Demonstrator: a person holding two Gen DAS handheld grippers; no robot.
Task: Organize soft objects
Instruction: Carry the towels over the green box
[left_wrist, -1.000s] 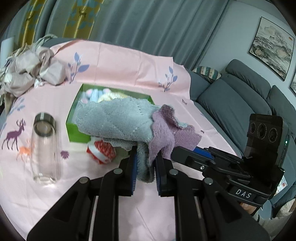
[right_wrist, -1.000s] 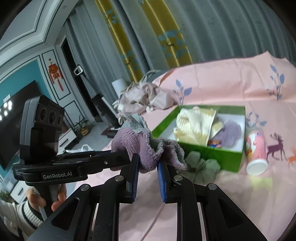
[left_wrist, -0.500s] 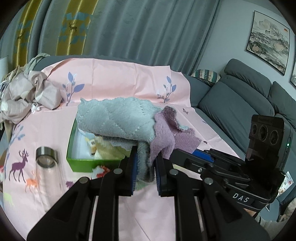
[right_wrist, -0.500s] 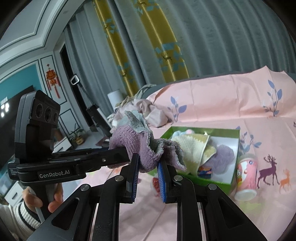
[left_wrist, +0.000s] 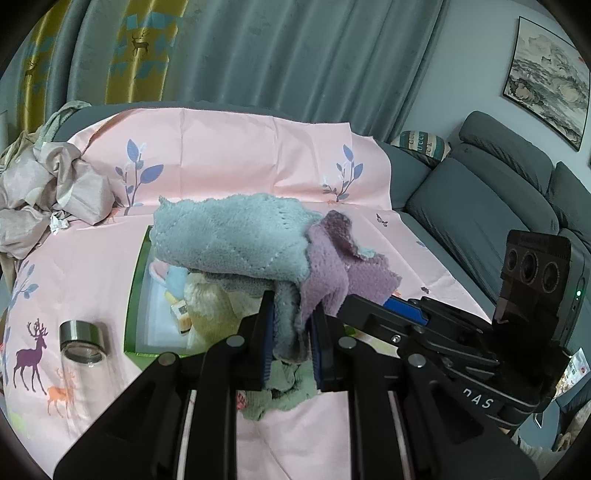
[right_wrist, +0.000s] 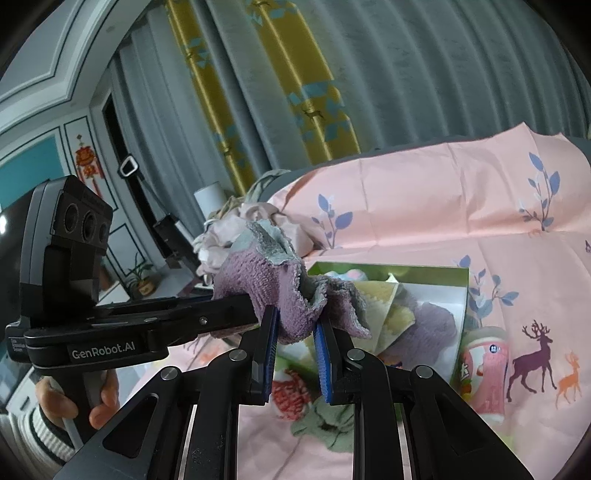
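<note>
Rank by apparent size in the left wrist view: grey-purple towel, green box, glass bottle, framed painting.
1. grey-purple towel, though it hangs nearest the camera, which inflates it
2. green box, partly hidden under the towel, so it may really be bigger
3. glass bottle and framed painting look alike; unranked.

Soft, even daylight filters through the grey curtains (left_wrist: 295, 55); shadows on the pink sheet (left_wrist: 240, 155) are faint. Both fisheye views bow strongly toward dark, vignetted corners. Near the green box (right_wrist: 388, 271), the right view smears slightly with motion blur.
</note>
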